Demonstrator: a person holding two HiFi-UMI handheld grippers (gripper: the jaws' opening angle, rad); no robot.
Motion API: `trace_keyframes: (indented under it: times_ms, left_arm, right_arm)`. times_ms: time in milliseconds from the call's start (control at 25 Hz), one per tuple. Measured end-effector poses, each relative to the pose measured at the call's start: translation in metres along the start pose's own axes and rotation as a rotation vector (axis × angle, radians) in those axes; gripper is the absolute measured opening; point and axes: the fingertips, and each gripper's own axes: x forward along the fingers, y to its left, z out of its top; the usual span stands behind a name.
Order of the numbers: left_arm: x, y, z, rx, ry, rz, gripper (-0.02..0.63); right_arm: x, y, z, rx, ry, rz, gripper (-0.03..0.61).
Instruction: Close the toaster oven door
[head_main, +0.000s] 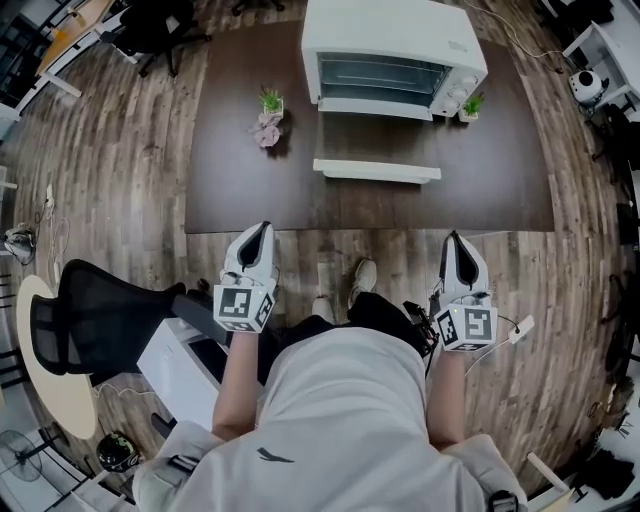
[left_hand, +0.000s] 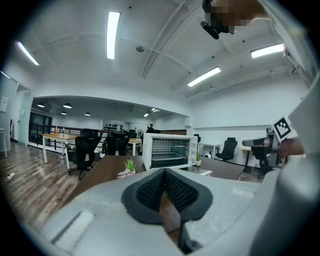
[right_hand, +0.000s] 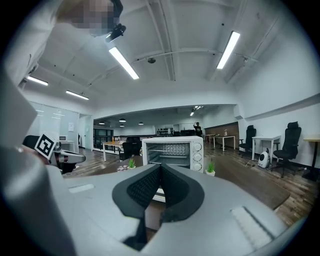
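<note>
Toaster oven (head_main: 392, 50) sits at the far side of the dark table (head_main: 240, 190), right of centre. Its door (head_main: 377, 171) is dropped flat, front edge toward the near side.

Left gripper (head_main: 258, 238) and right gripper (head_main: 460, 252) hover just short of the table's near edge, well apart from the door. Both pairs of jaws are clenched together, nothing between them.

Risks, as judged:
- Closed tips lifting the door from below may slide off its smooth edge, so the door drops back.
- Too hard a push could slam it or shove the oven farther back.
- The right gripper could clip the small plant (head_main: 473, 104) just right of the oven.
</note>
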Motion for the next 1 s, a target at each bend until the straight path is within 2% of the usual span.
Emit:
trace_keyframes:
  times_ms: [280, 520, 1000]
  left_arm:
    - [0.06, 0.002, 0.027, 0.002, -0.023, 0.08, 0.003]
    - [0.091, 0.0, 0.031, -0.008, -0.016, 0.122, 0.003]
    - [0.139, 0.016, 0.01, -0.029, 0.056, 0.049, 0.003]
  right_arm:
    - [0.066, -0.056, 0.017, 0.043, -0.017, 0.065, 0.002]
    - [0.101, -0.08, 0.021, 0.077, -0.011, 0.114, 0.002]
    - [0.137, -0.097, 0.01, 0.087, 0.036, 0.056, 0.002]
